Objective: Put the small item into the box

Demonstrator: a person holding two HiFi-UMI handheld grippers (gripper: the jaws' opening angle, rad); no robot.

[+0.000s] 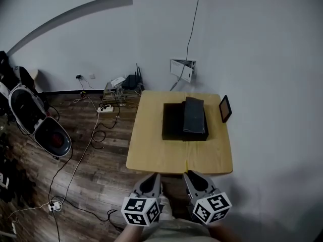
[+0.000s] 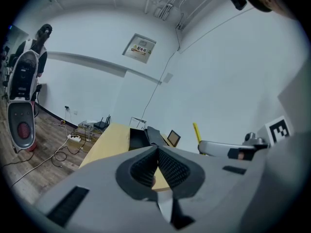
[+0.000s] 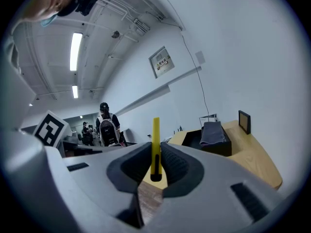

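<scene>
A black open box (image 1: 173, 121) lies on the wooden table (image 1: 176, 159), with a dark grey lid (image 1: 194, 115) resting across its right side. Both grippers hang low, short of the table's near edge. My right gripper (image 1: 194, 177) is shut on a thin yellow stick-like item (image 3: 156, 142) that stands up between the jaws. From the right gripper view (image 3: 155, 155) the box (image 3: 216, 147) is ahead to the right. My left gripper (image 1: 151, 178) is shut with nothing in it (image 2: 158, 152). The left gripper view shows the box (image 2: 137, 139) ahead and the yellow item (image 2: 196, 131) at the right.
A small framed screen (image 1: 225, 108) stands at the table's right edge. Cables, a power strip (image 1: 105, 109) and a router (image 1: 132, 80) lie on the wood floor by the wall. A white and black machine (image 1: 35, 120) stands at the left. People (image 3: 108, 127) stand far behind.
</scene>
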